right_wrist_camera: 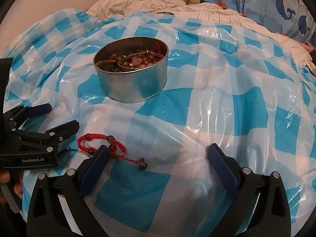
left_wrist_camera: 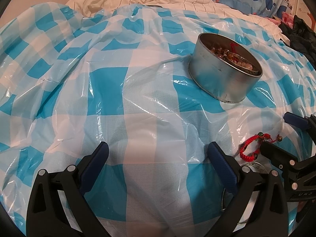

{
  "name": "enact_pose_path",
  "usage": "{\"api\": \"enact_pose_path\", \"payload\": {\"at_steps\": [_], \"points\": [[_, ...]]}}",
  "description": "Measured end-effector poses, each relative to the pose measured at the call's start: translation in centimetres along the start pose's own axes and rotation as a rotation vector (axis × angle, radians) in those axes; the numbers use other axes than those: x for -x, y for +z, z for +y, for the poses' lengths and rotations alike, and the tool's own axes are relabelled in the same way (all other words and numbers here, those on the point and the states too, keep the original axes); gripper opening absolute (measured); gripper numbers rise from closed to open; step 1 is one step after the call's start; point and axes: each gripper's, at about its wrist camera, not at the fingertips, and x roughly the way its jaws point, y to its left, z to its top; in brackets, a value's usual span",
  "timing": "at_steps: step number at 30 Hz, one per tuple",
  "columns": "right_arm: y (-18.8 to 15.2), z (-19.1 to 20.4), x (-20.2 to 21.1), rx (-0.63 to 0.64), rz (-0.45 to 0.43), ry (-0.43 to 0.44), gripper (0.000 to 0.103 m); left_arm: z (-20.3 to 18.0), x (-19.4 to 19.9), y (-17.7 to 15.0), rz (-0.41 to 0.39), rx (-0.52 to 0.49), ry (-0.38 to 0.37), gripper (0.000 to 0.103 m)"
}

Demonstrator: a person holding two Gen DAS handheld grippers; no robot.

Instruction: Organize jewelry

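A round metal tin (left_wrist_camera: pixel 223 75) (right_wrist_camera: pixel 132 83) stands on the blue-and-white checked plastic sheet (left_wrist_camera: pixel 138 90) (right_wrist_camera: pixel 217 102), holding several beaded bracelets and a red cord. A red braided bracelet (right_wrist_camera: pixel 102 140) (left_wrist_camera: pixel 249 148) with dark and green beads lies loose on the sheet. It sits right at the left fingertip of my right gripper (right_wrist_camera: pixel 158 150) (left_wrist_camera: pixel 281 134), which is open; its cord tail and end bead reach in between the fingers. My left gripper (left_wrist_camera: pixel 158 148) (right_wrist_camera: pixel 57 118) is open over bare sheet, left of the bracelet.
The sheet covers a soft, lumpy bed. A cream striped quilt (right_wrist_camera: pixel 158 0) and a blue cartoon-print blanket (right_wrist_camera: pixel 276 4) lie behind it. A thin silvery ring (right_wrist_camera: pixel 79 151) shows partly under the left gripper. Dark clothing (left_wrist_camera: pixel 302 39) is at the far right.
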Motion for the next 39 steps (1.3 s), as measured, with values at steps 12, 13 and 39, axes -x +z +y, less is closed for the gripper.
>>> {"api": "enact_pose_path", "payload": {"at_steps": [12, 13, 39], "points": [[0.07, 0.09, -0.03, 0.002, 0.001, -0.002, 0.096, -0.23, 0.05, -0.01, -0.003, -0.006, 0.009, 0.097], [0.08, 0.11, -0.04, 0.002, 0.001, -0.002, 0.096, -0.22, 0.05, -0.02, -0.004, -0.006, 0.01, 0.097], [0.03, 0.26, 0.06, 0.003, -0.001, -0.003, 0.096, -0.28, 0.06, -0.1, -0.005, -0.008, 0.013, 0.097]]}}
